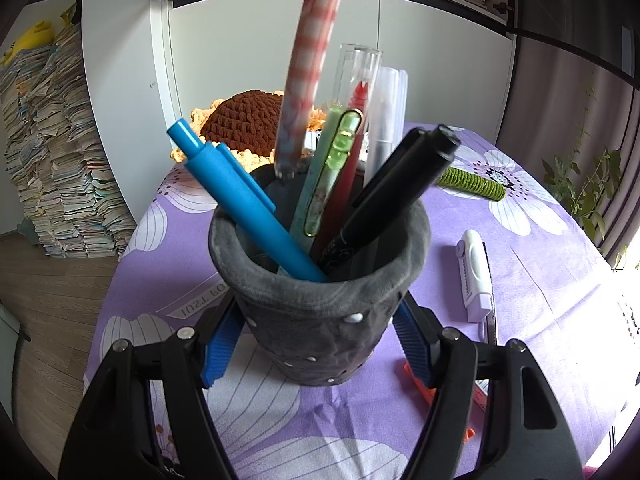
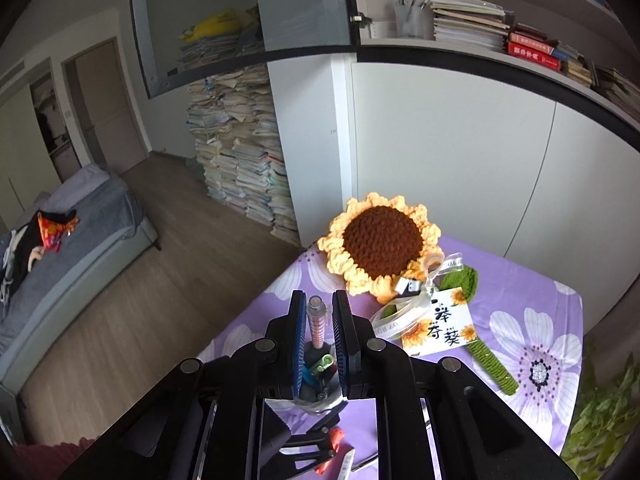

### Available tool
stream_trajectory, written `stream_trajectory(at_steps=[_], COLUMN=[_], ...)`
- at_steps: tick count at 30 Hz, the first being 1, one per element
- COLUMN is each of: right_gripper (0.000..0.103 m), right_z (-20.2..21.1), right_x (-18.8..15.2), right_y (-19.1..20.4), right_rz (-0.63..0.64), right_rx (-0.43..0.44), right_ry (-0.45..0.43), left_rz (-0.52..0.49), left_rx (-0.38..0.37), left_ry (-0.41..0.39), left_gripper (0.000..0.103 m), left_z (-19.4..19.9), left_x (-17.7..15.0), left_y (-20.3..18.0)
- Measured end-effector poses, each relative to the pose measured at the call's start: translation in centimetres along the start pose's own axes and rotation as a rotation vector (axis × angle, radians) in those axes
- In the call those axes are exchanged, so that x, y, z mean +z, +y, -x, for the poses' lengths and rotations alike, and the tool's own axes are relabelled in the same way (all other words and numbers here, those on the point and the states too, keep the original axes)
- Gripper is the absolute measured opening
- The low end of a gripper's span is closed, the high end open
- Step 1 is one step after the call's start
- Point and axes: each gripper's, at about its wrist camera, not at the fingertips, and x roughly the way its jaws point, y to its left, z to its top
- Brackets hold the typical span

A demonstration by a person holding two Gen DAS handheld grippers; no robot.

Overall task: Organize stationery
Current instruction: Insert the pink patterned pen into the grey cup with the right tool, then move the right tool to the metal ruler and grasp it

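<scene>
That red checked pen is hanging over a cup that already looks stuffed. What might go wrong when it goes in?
1. The grey pen cup is crowded: the red checked pen, held by the right gripper, could catch on the blue pen or black marker instead of sliding in.
2. A push on those leaning pens might tip the cup, though the left gripper clamps its base.
3. If it slips, the pen could fall onto the purple tablecloth.
</scene>
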Motion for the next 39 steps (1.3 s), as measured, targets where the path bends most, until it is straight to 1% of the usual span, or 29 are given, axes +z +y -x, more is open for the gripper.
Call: stream_trajectory(at_steps=[7,12,15,19,21,23,25,27,29,32,34,36,39], right_gripper=[0.014,0.014,0.014,0.014,0.014,0.014,0.015,0.015,0.015,0.015,0.015,0.015,0.015], right_z=[-3.9,-5.7,-5.1,-2.6,-1.2,-0.8,-1.4,-2.9,-4.4,-5.8,-6.2,-6.6,-6.9], right_x=[-1.6,-2.3,-2.4,-2.3,-2.5,-3.2,-4.4,-6.5,-9.1,-12.7,-14.4,-15.5,-16.2], right_y=[-0.1,-1.5,-2.2,-3.3,-4.2,-5.7,-7.6,-9.6,-11.3,-12.7,-12.8,-12.6,-12.2], right_rz=[-0.010,-0.088,-0.118,-0.154,-0.161,-0.178,-0.218,-0.267,-0.321,-0.400,-0.436,-0.462,-0.494], right_rx=[0.004,0.038,0.045,0.050,0.026,-0.030,-0.091,-0.145,-0.168,-0.130,-0.096,-0.069,-0.021], right_ry=[0.118,0.183,0.175,0.110,0.082,0.089,0.138,0.233,0.318,0.404,0.437,0.457,0.464], left_rz=[0.000,0.000,0.000,0.000,0.000,0.001,0.001,0.001,0.000,-0.001,-0.002,-0.002,-0.002], left_rx=[0.000,0.000,-0.001,-0.001,-0.001,-0.001,-0.001,-0.001,-0.001,0.001,0.002,0.002,0.002], left_ry=[0.000,0.000,0.000,0.001,0.000,0.000,0.000,0.000,0.000,0.001,0.001,0.001,0.001], left_gripper=[0.070,0.070,0.070,0.070,0.070,0.070,0.070,0.070,0.070,0.070,0.070,0.070,0.070], left_z=[0.0,0.0,0.0,0.0,0.0,0.0,0.0,0.0,0.0,0.1,0.1,0.1,0.1], left_x=[0.0,0.0,0.0,0.0,0.0,0.0,0.0,0.0,0.0,0.0,-0.1,-0.1,-0.1], left_y=[0.0,0.0,0.0,0.0,0.0,0.0,0.0,0.0,0.0,0.0,0.0,0.0,0.0])
